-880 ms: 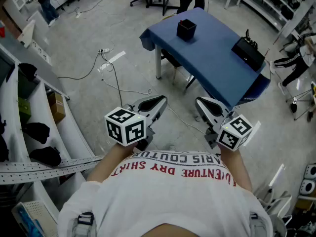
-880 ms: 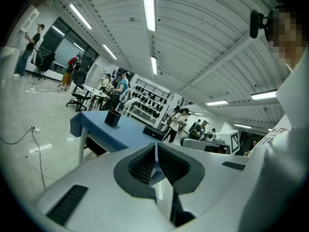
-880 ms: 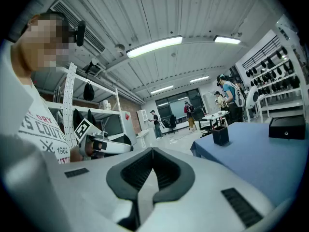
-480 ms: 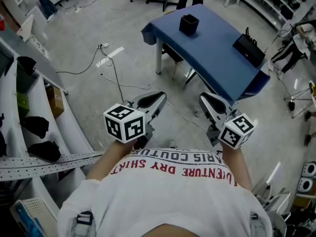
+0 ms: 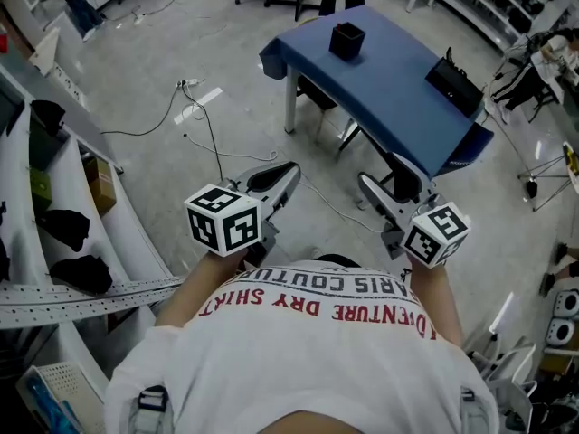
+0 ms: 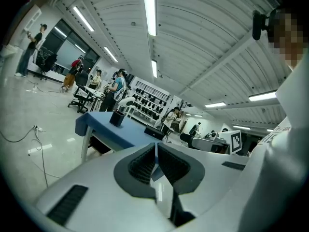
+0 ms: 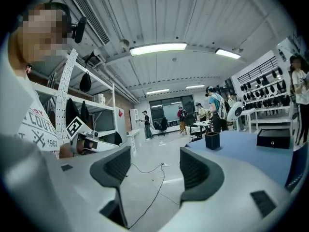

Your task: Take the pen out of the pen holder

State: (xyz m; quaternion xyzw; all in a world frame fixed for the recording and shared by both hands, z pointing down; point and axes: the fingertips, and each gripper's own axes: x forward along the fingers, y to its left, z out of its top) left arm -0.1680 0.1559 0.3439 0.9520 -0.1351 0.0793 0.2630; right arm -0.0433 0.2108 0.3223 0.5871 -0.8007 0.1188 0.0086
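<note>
A black pen holder stands at the far end of a blue-covered table, some way ahead of me across the floor. I cannot make out a pen in it. It also shows small in the left gripper view as the pen holder and in the right gripper view as the pen holder. My left gripper is held in front of my body with its jaws together on nothing; its pads meet. My right gripper is beside it, with its pads wide apart and nothing between them.
A black box lies on the table's right part. Cables and a power strip trail over the floor between me and the table. Curved shelving runs along my left. Office chairs and people stand beyond the table.
The head view has shifted slightly, so the table sits a little higher in the picture. Both grippers stay in front of my body, their jaws unchanged.
</note>
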